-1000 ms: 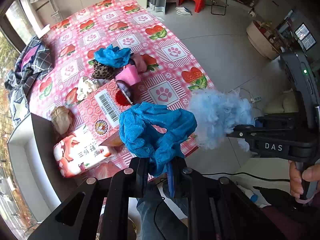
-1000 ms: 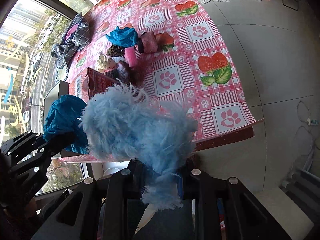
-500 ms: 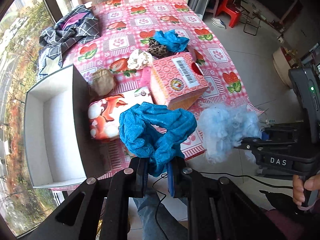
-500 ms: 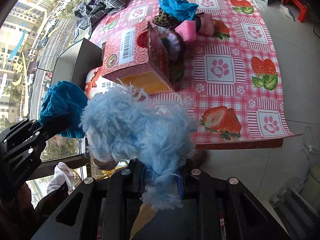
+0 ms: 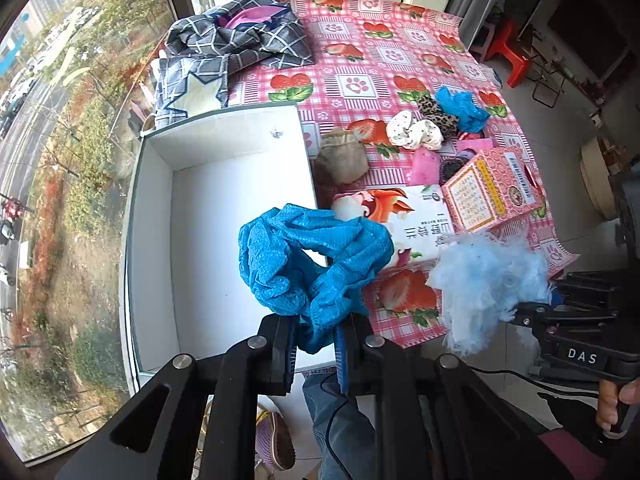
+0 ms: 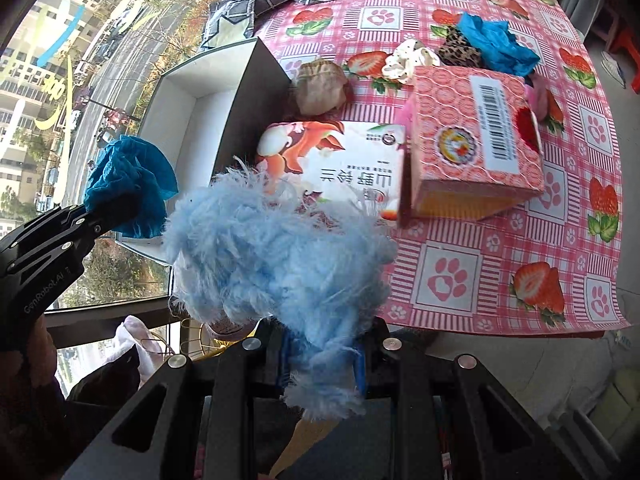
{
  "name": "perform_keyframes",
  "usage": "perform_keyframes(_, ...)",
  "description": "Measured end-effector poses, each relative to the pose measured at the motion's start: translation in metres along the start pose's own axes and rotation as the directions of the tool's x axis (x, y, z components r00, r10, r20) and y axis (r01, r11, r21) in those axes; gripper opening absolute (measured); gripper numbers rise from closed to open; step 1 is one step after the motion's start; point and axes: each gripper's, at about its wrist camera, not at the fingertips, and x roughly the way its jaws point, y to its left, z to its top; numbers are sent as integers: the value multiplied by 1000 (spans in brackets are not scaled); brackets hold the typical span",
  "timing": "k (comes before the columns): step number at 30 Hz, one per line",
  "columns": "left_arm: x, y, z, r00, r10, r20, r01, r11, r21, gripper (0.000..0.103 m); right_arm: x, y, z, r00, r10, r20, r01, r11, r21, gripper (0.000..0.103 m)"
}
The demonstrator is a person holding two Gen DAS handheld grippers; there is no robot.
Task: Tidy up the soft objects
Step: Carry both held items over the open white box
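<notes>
My left gripper is shut on a blue mesh scrunchie and holds it above the near right corner of an open white box. My right gripper is shut on a fluffy light-blue scrunchie, held over the table's near edge; it also shows in the left wrist view. The blue mesh scrunchie and the white box also show in the right wrist view. More soft items lie on the table: a beige pouch, a white dotted scrunchie, a leopard one, a blue one.
A pink strawberry tablecloth covers the table. A tissue pack and a pink carton stand right of the white box. A plaid cloth lies at the far left. A window lies to the left, a red stool beyond the table.
Both grippers have swung left with their scrunchies still held. The white box now sits right under the left gripper, and the carton and tissue pack have shifted to the right in view.
</notes>
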Motion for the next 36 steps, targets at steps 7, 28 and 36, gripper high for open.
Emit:
perform_keyframes(7, 5, 55, -4, 1000, 25, -13, -26, 998, -63, 17, 15, 61, 32, 1000, -13, -9, 12, 995, -102, 25)
perform_keyframes(28, 43, 100, -8, 992, -3, -125, -6, 998, -69, 17, 43, 146, 95, 999, -46, -29, 40, 980, -193, 25)
perform_keyframes(36, 48, 101, -5, 990, -12, -140, 4, 998, -60, 17, 52, 148, 105, 998, -52, -46, 43, 982, -183, 25)
